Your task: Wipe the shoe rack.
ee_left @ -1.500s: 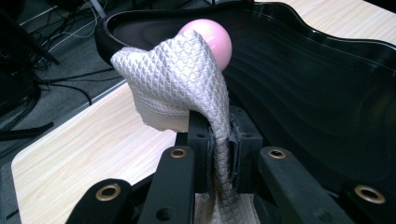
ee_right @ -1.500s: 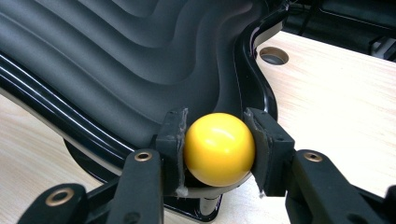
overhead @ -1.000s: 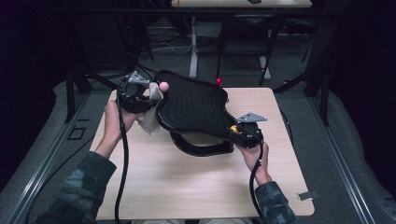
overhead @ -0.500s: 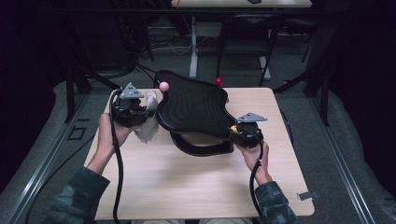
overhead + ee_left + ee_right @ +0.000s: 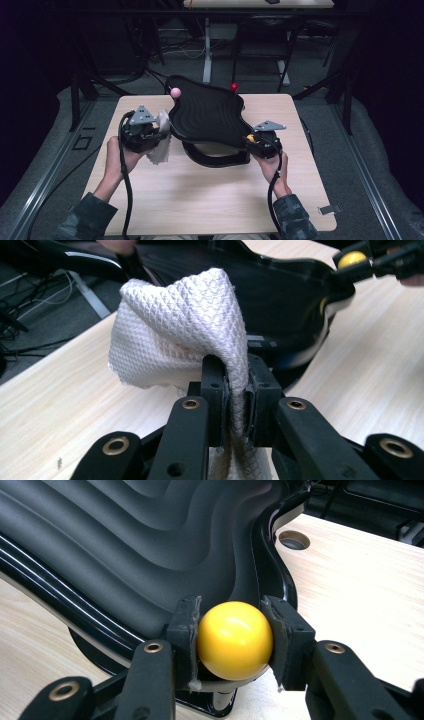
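A black ridged board [image 5: 207,112] rests tilted on a black base [image 5: 216,152] in the middle of the wooden table [image 5: 200,200]. It carries a pink knob [image 5: 175,92], a red knob [image 5: 234,87] and a yellow knob [image 5: 235,639]. My right gripper [image 5: 255,141] is shut on the yellow knob at the board's near right corner; both pads press its sides. My left gripper [image 5: 157,134], at the board's left edge, is shut on a white waffle-weave cloth [image 5: 180,335]. The cloth bunches up above the jaws and hangs below them [image 5: 159,152], close to the board's rim [image 5: 300,305].
Table legs, cables and a second desk [image 5: 260,4] stand beyond the far edge. A round hole [image 5: 294,539] is cut in the tabletop to the right of the board. A small tag [image 5: 330,210] sticks out at the table's near right edge.
My left gripper has moved with the cloth toward the near side and lower, along the board's left edge. The right gripper and the board have stayed put.
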The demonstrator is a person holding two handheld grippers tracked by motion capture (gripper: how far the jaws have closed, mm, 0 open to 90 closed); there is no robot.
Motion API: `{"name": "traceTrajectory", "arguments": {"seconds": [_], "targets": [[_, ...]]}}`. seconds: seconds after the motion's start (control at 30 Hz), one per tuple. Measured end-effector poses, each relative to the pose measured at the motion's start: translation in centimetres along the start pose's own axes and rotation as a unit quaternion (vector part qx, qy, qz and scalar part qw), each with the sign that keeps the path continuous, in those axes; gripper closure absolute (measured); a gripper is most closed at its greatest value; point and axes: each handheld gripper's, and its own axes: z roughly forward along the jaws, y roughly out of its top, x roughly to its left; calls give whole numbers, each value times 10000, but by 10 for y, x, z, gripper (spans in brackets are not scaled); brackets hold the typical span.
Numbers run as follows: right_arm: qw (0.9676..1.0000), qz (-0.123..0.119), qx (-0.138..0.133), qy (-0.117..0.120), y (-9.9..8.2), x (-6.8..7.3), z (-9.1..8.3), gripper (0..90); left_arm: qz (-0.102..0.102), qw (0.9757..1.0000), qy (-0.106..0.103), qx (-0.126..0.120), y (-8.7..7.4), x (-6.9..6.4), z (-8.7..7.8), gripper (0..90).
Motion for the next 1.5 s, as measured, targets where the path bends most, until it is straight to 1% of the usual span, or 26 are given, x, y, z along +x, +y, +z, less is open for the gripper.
{"name": "traceTrajectory", "arguments": {"seconds": [0.17, 0.23, 0.3, 0.37, 0.47, 0.6, 0.63, 0.67, 0.7, 0.83, 0.9, 1.0, 1.03, 1.1, 1.13, 1.17, 1.2, 1.23, 1.3, 1.33, 1.37, 1.5], "targets": [[10000, -3, 7, -20, 0, 0, 0, 598, 49, 10000, -17, -17, -7, -6, 2, 811], [10000, -7, 9, -13, 0, 0, 0, 598, 109, 9999, -30, 12, -8, -8, 3, 812], [10000, -7, 4, -12, 0, 0, 0, 598, 220, 9997, -4, 106, -10, -10, 5, 810], [10000, -19, -14, -17, 0, 0, 0, 598, 180, 9997, -40, 160, -14, -10, 8, 809], [10000, -43, -28, -20, -1, -2, 0, 599, 142, 9996, -14, 234, -20, -8, 13, 808], [10000, -55, -19, 2, -1, -4, 0, 599, 42, 9997, 23, 229, -21, -1, 14, 806], [10000, -55, -21, -3, -1, -4, 0, 599, 41, 9998, 46, 214, -21, 1, 14, 807], [10000, -55, -18, -4, -1, -5, 0, 599, 84, 9996, 84, 263, -19, 2, 14, 809], [10000, -56, -10, 5, 0, -5, 0, 599, 104, 9995, 151, 255, -17, 4, 13, 811], [10000, -63, 5, -4, 0, -7, 0, 599, 175, 9993, 288, 191, -9, 12, 9, 814], [10000, -83, 2, 11, 0, -9, 0, 599, 179, 9992, 320, 147, -5, 17, 8, 814], [9999, -105, 39, 66, 0, -13, 0, 600, 284, 9988, 384, 69, 3, 24, 5, 814], [9999, -94, 61, 76, 0, -14, 0, 599, 256, 9989, 386, 43, 5, 26, 5, 814], [9997, -75, 140, 178, 2, -16, -1, 599, 284, 9988, 387, 25, 10, 29, 5, 814], [9997, -82, 166, 175, 2, -17, -1, 600, 296, 9989, 368, -8, 13, 30, 5, 813], [9995, -98, 217, 183, 3, -18, -2, 600, 366, 9987, 341, -11, 15, 31, 6, 813], [9996, -94, 175, 204, 2, -19, -1, 600, 419, 9985, 346, -13, 17, 32, 8, 813], [9995, -115, 210, 192, 2, -20, -2, 600, 477, 9982, 358, 3, 19, 33, 9, 813], [9996, -120, 174, 206, 2, -20, -1, 600, 528, 9980, 351, 50, 22, 35, 14, 813], [9996, -122, 200, 183, 2, -20, -2, 600, 613, 9972, 412, 72, 23, 36, 16, 813], [9996, -113, 164, 186, 2, -20, -1, 600, 672, 9964, 505, 84, 24, 37, 18, 813], [9997, -108, 148, 174, 2, -20, -1, 599, 670, 9961, 547, 150, 26, 43, 29, 813]]}}
